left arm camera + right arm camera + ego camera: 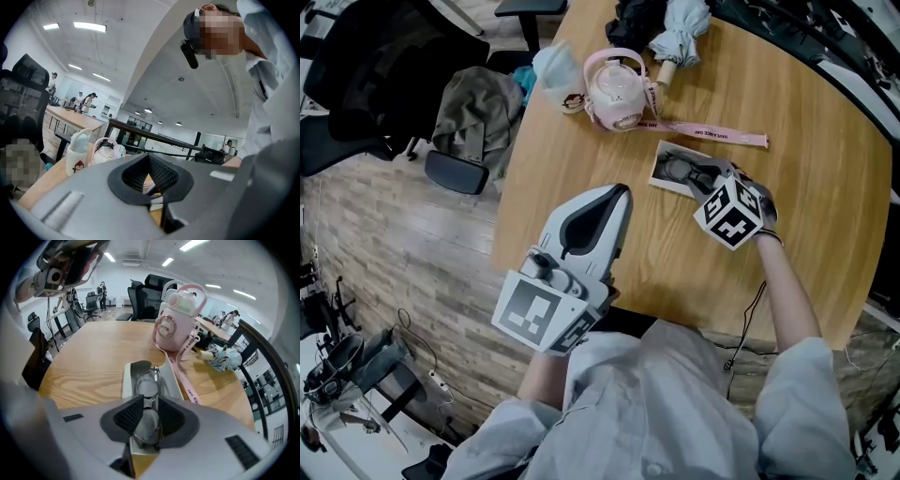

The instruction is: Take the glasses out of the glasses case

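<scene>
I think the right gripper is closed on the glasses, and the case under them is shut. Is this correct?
One detail is wrong: the case is open, not shut. The right gripper view shows its pale inside with the glasses over it. The rest holds: the right gripper is closed on the glasses, at the bridge between the lenses.

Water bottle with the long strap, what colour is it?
The water bottle is pale pink; right gripper view shows it best.
</scene>
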